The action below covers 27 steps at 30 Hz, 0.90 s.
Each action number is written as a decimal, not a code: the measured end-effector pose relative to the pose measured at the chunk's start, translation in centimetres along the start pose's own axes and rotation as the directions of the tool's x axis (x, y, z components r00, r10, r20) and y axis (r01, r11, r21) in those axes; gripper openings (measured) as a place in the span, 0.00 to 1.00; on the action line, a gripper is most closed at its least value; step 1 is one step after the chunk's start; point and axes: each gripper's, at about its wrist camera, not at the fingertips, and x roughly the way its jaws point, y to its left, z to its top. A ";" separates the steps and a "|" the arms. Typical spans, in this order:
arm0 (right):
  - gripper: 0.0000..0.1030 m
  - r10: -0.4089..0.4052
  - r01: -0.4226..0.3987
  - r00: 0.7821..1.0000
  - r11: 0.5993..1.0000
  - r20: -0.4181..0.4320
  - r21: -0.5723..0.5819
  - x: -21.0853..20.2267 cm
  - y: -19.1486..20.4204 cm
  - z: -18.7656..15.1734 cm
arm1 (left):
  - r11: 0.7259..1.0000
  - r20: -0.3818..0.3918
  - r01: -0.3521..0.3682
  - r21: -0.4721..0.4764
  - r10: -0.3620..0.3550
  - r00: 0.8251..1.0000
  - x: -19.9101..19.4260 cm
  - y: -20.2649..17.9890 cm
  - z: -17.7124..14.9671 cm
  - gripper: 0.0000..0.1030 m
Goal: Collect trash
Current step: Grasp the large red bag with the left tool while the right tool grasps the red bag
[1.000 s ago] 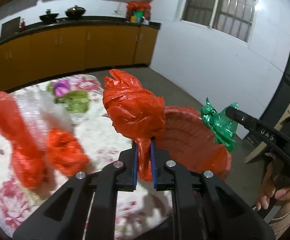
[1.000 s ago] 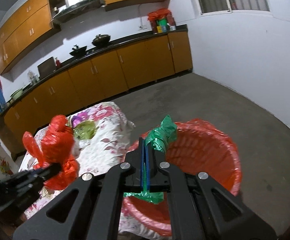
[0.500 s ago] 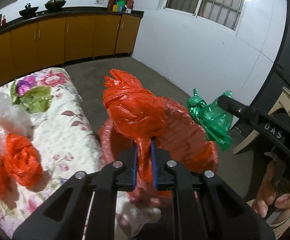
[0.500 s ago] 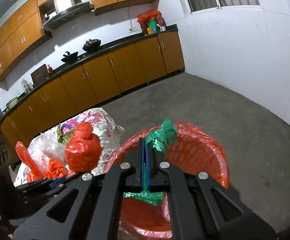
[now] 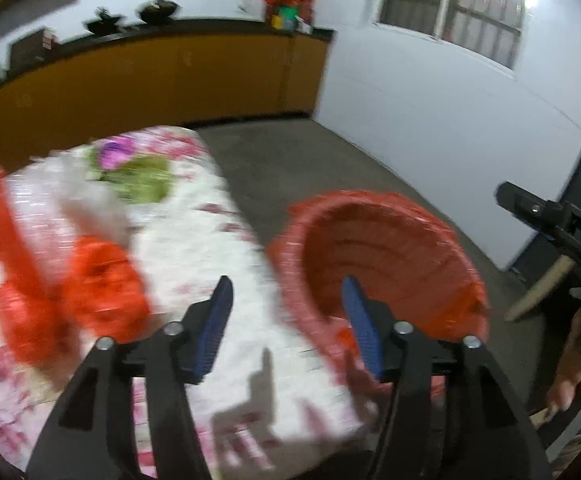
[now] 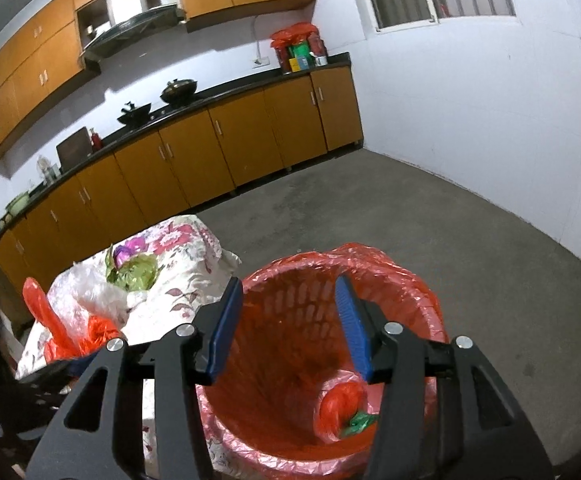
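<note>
jaws of both grippers (image 5: 286, 312) (image 6: 288, 312) just opened, empty, over bin (image 6: 410, 280).

The left wrist view was smeared by motion: the floral cloth (image 5: 194, 264), the red bags (image 5: 102, 284) at nine o'clock and the green wad (image 5: 142, 182) at ten o'clock had no sharp edges. The right gripper (image 5: 546, 220) at three o'clock was cut by the frame edge, its jaws hidden, and only fingers (image 5: 570, 380) of the hand showed. In the right wrist view, a finger of the gripper covered part of the red bag (image 6: 340, 404) and green scrap (image 6: 360, 424) low in the basket (image 6: 410, 280). Countertop items (image 6: 298, 52) at twelve o'clock were too small to identify.
</note>
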 end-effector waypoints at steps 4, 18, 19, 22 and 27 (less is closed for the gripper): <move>0.50 0.043 -0.044 0.999 0.998 -0.016 -0.050 0.4 2.4 -0.8 | 0.992 0.041 -0.123 -0.026 0.124 0.991 -2.5 3.2 -1.3 0.63; 0.60 0.154 -0.171 0.982 0.969 -0.106 -0.177 2.2 11.1 -3.3 | 0.889 0.011 -0.404 -0.217 0.416 0.909 -4.5 15.6 -2.3 0.73; 0.60 0.158 -0.178 0.981 0.966 -0.116 -0.187 2.4 11.6 -3.5 | 0.885 -0.001 -0.407 -0.226 0.418 0.909 -4.0 16.2 -2.0 0.73; 0.60 0.170 -0.197 0.975 0.958 -0.140 -0.209 3.0 13.0 -4.0 | 0.879 -0.040 -0.417 -0.233 0.420 0.907 -2.7 17.1 -1.8 0.73; 0.60 0.188 -0.228 0.967 0.943 -0.173 -0.245 3.8 15.0 -4.8 | 0.889 -0.095 -0.382 -0.253 0.371 0.924 -0.8 18.3 -3.0 0.58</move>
